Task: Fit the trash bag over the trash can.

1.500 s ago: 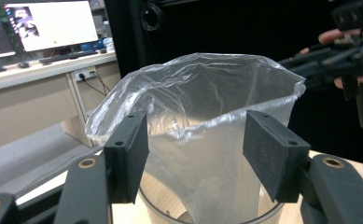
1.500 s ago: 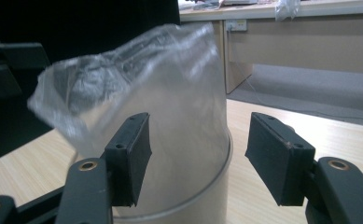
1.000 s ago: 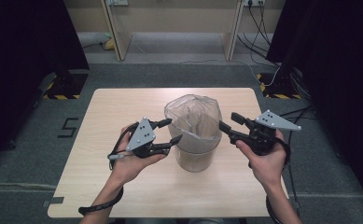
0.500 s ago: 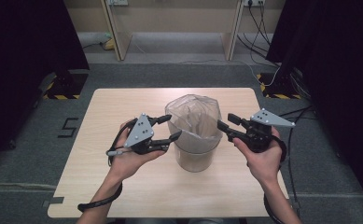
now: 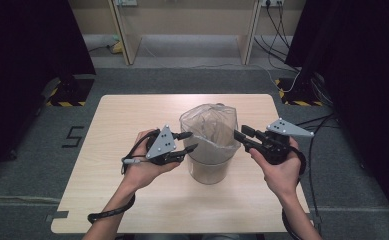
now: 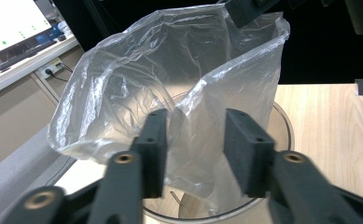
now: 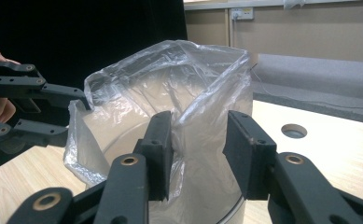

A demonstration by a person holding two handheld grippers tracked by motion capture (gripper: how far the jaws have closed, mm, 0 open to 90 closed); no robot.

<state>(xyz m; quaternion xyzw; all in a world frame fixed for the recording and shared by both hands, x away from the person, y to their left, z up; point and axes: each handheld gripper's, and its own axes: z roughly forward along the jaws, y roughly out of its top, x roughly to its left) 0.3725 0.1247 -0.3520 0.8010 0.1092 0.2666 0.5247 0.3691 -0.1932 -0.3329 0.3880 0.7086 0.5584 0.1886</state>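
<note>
Now clear crinkled plastic bag [image 5: 213,129] lining bucket [image 5: 209,167], both tongs half-closed around its rim, closing

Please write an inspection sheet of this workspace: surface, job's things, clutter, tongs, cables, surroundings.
Surface: light wooden table, with a round hole in it in the right gripper view.
Job's things: clear plastic bag standing in a round clear bin, its top risen above the rim.
Clutter: nothing seen.
Tongs: left tongs and right tongs have just been closing, each with a bag edge between its jaws; pads not yet pressing it.
Cables: one trails from each tool; more lie on the floor behind.
Surroundings: grey floor, black curtains, wooden desk legs.
</note>
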